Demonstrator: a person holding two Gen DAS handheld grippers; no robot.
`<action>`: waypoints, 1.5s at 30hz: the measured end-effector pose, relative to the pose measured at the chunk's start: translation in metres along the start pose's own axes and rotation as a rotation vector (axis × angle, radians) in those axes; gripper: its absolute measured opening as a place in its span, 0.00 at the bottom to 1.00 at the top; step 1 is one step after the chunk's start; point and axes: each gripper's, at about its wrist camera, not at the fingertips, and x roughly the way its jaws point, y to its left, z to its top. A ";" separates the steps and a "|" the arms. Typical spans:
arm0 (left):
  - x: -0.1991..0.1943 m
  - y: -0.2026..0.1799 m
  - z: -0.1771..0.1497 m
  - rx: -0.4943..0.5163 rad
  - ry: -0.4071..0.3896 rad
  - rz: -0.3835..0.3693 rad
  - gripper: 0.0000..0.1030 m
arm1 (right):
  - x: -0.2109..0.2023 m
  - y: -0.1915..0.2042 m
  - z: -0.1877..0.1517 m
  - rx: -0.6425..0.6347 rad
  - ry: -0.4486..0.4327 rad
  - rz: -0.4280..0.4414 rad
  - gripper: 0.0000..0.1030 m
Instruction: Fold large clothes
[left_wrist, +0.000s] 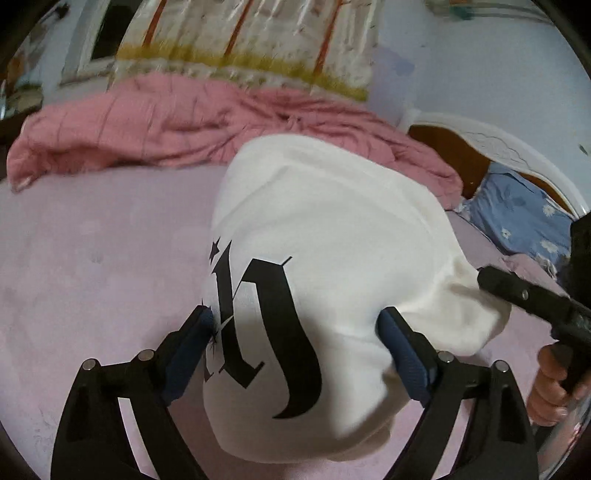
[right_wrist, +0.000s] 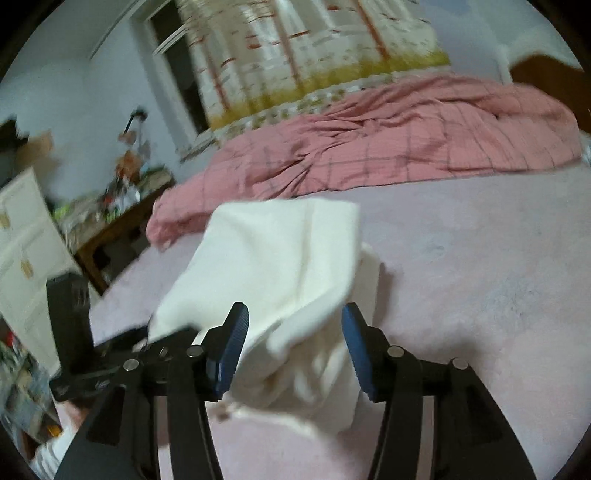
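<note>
A white garment (left_wrist: 332, 229) with a large black gothic print (left_wrist: 266, 317) lies folded into a compact shape on the pale pink bed sheet (left_wrist: 92, 266). My left gripper (left_wrist: 295, 325) stands wide open over its near end, blue pads apart on either side of the print. In the right wrist view the same garment (right_wrist: 273, 258) shows its plain white side, bunched at the near end. My right gripper (right_wrist: 294, 321) is open, with loose folds between its pads and neither pad pressing. One of its fingers (left_wrist: 495, 282) reaches the garment's right edge.
A crumpled pink checked quilt (left_wrist: 155, 122) lies along the far side of the bed under a curtained window (left_wrist: 240, 37). A blue flowered pillow (left_wrist: 524, 218) and a headboard sit at the right. A hand (left_wrist: 550, 387) holds the right gripper. A cluttered wooden table (right_wrist: 110, 206) stands beside the bed.
</note>
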 end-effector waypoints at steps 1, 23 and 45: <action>-0.001 -0.001 -0.001 0.001 -0.007 0.000 0.87 | -0.002 0.007 -0.004 -0.035 0.010 -0.010 0.53; -0.017 0.016 0.060 -0.087 0.020 -0.011 0.88 | 0.009 -0.019 -0.003 0.094 0.088 -0.068 0.60; 0.035 0.085 0.052 -0.378 0.272 -0.470 0.99 | 0.065 -0.072 -0.019 0.337 0.169 0.187 0.92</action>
